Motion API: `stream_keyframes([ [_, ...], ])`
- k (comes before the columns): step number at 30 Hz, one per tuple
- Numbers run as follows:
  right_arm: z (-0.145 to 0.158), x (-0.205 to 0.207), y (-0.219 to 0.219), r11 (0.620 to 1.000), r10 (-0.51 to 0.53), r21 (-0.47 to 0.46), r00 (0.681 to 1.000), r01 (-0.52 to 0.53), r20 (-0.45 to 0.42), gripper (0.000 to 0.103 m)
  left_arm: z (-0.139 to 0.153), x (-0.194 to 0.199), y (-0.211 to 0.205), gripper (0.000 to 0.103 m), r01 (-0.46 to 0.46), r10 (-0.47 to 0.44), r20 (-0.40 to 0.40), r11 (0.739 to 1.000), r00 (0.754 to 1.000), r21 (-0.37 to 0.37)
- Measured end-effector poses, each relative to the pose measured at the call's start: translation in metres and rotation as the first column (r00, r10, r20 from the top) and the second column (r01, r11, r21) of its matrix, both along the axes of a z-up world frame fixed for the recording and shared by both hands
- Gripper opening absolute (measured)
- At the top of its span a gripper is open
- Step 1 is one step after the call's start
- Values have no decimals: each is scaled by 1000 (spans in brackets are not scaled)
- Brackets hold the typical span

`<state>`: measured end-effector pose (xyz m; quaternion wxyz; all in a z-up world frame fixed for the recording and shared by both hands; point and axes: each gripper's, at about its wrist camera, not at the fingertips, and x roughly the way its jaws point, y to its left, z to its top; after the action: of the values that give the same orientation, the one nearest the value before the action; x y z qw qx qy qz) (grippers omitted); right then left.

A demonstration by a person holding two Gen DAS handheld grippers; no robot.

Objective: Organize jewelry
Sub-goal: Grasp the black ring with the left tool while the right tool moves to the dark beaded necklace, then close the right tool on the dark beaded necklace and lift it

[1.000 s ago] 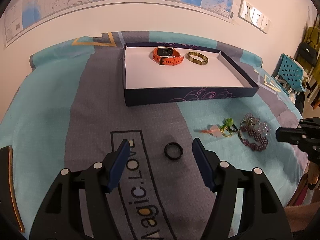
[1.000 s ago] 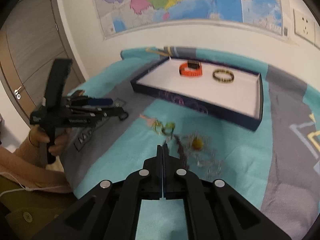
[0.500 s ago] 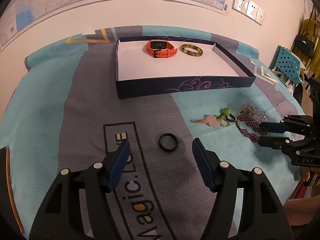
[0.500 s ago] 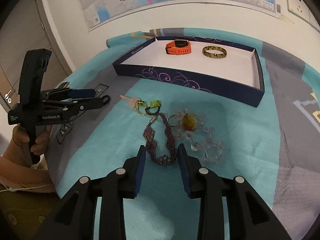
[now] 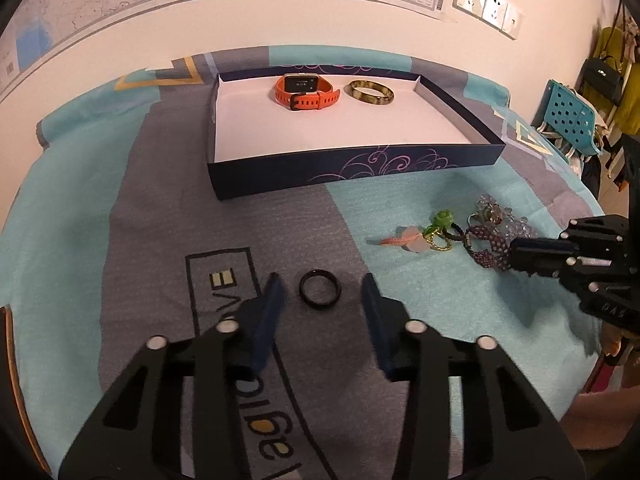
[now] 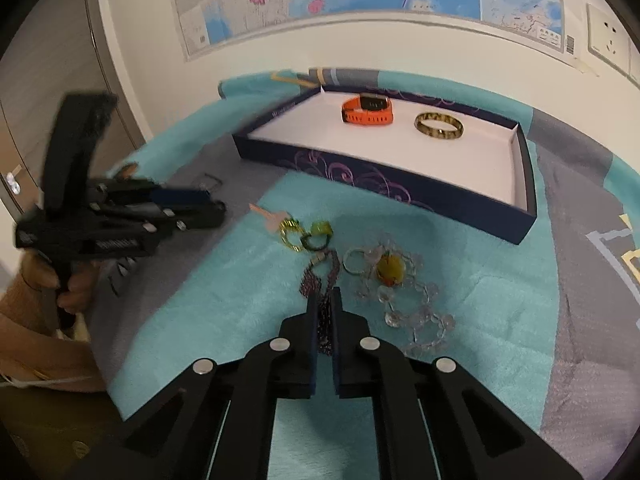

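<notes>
1. Left wrist view: cloth (image 5: 152, 216) lettering reads "VE" (rest unclear); left gripper (image 5: 320, 300) has just been narrowing, jaws astride black ring (image 5: 320, 289), not touching.
2. Right wrist view: right gripper (image 6: 325, 304), parted earlier, now pinches purple bracelet (image 6: 320, 280) lying before box (image 6: 400, 188).

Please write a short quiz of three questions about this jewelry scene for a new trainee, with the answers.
1. True or false: the orange watch lies inside the box.
2. Which hand-held gripper is closed on the purple beaded bracelet?
3. What lies between the fingers of the left hand-held gripper: (a) black ring, (b) green ring, (c) bangle?

Key: 1 true; 2 the right hand-held gripper; 3 (a), not yet gripped.
</notes>
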<state>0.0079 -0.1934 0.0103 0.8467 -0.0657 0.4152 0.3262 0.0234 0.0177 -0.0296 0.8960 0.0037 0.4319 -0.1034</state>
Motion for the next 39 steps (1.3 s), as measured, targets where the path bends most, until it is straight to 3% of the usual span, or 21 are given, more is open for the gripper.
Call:
stream_keyframes([
  [1, 3, 1, -1, 1000, 0, 16, 1000, 0, -1, 2, 0, 0, -1, 25, -1, 1, 1, 1000, 1000, 7],
  [2, 5, 2, -2, 1000, -2, 21, 1000, 2, 5, 2, 0, 0, -1, 22, -3, 3, 0, 1000, 1000, 10],
  [22, 44, 9, -13, 993, -21, 121, 997, 12, 77, 0, 22, -4, -4, 23, 16, -15, 63, 1000, 998, -18],
  [30, 52, 15, -11, 993, -3, 114, 997, -6, 83, 0, 30, -1, -6, 23, 24, -22, 86, 999, 996, -21],
  [32, 44, 14, -8, 997, 8, 78, 998, -13, 67, 5, 29, -2, -6, 23, 29, -27, 86, 999, 996, -23],
  [35, 24, 11, -4, 999, 22, 24, 1000, -22, 11, 31, 27, -2, -7, 23, 31, -28, 81, 999, 996, -26],
  [39, -5, 9, -1, 998, 9, -68, 999, -12, -45, 31, 24, -1, -6, 23, 27, -25, 70, 999, 997, -31],
])
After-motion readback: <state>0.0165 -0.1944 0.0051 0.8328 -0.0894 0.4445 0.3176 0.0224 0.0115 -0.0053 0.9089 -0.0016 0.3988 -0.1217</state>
